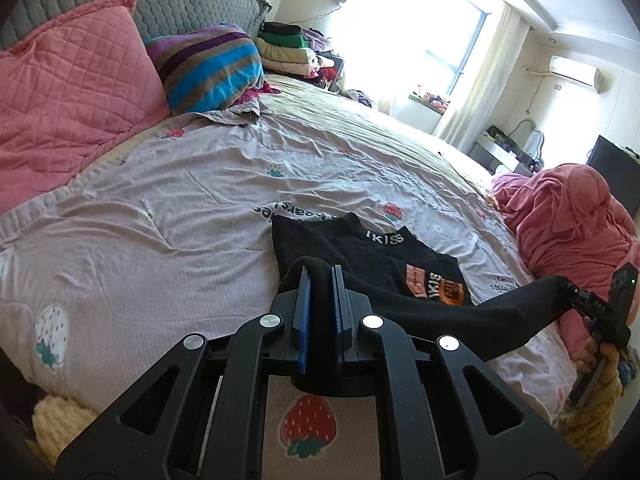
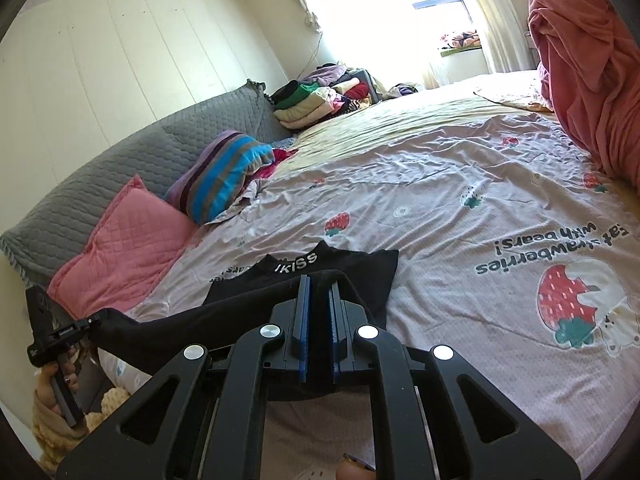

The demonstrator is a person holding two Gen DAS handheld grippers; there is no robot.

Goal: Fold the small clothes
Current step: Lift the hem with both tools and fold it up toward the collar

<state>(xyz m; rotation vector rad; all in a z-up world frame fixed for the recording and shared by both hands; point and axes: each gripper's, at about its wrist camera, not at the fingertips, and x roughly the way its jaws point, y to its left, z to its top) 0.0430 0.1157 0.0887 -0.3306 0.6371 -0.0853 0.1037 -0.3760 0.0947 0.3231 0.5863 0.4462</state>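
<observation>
A small black shirt point(image 1: 360, 256) with a white "IKISS" collar and an orange print lies on the strawberry-print bedsheet point(image 1: 160, 208). Its near hem is lifted off the bed and stretched between both grippers. My left gripper point(image 1: 320, 276) is shut on one corner of the hem. My right gripper point(image 2: 318, 284) is shut on the other corner; it also shows in the left wrist view point(image 1: 576, 300) at the right edge. In the right wrist view the shirt point(image 2: 360, 268) lies just ahead, and the left gripper point(image 2: 86, 324) shows at the far left.
A pink quilted pillow point(image 1: 68, 92) and a striped pillow point(image 1: 212, 68) lie by the grey headboard point(image 1: 180, 4). A stack of folded clothes point(image 1: 292, 52) sits at the far end. A bunched pink blanket point(image 1: 568, 220) lies to the right.
</observation>
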